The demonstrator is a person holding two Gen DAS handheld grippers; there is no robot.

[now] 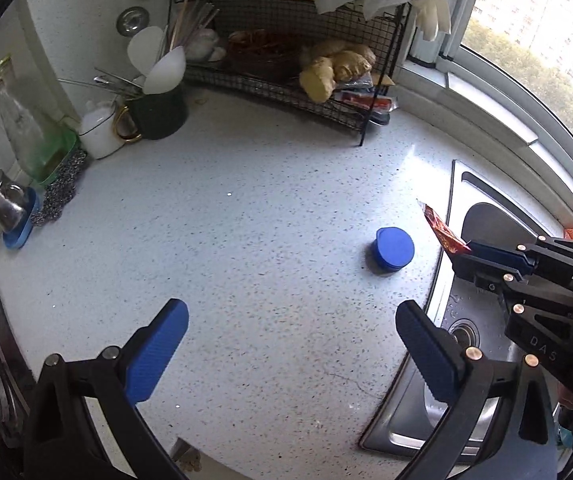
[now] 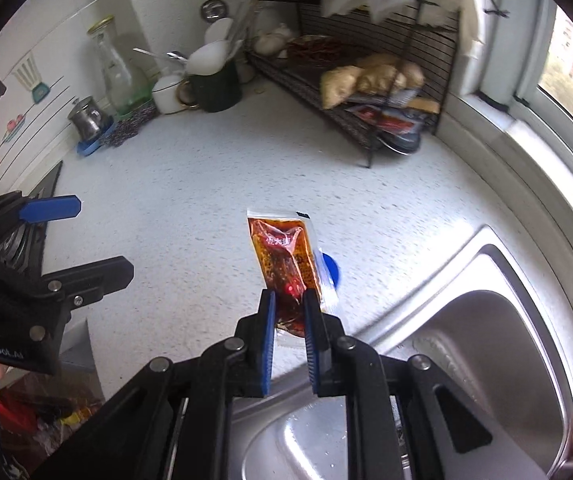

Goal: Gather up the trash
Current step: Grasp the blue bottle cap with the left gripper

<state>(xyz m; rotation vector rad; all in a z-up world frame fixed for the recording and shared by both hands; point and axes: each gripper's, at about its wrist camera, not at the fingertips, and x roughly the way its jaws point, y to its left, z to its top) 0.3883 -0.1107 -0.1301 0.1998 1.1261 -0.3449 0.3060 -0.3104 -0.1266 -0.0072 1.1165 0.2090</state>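
- Sauce packet [image 2: 286,264]: a flat, clear plastic sachet with red-brown oily filling and printed characters, held off the table [image 2: 206,184] near the sink [image 2: 486,320] edge.
- Right gripper [image 2: 289,312]: jaws clamped on the packet's lower end; the rest stands free above the pads.
- Handling, judged: light, soft, the film probably slick. The filling would shift under pressure, so a hold on the flat sealed end seems safest. A hard squeeze on the belly could burst it.
- Blue cap [image 1: 394,249]: round, rigid plastic, lying on the table just beside the sink, not held. A grip across its rim looks workable.
- Left gripper [image 1: 292,344]: jaws wide apart, empty, above bare table.
- Table: pale speckled stone, smooth. Sink: brushed steel, wet at the drain.
- Wire rack [image 1: 286,76] at the back holds ginger root [image 1: 336,66] and packets.
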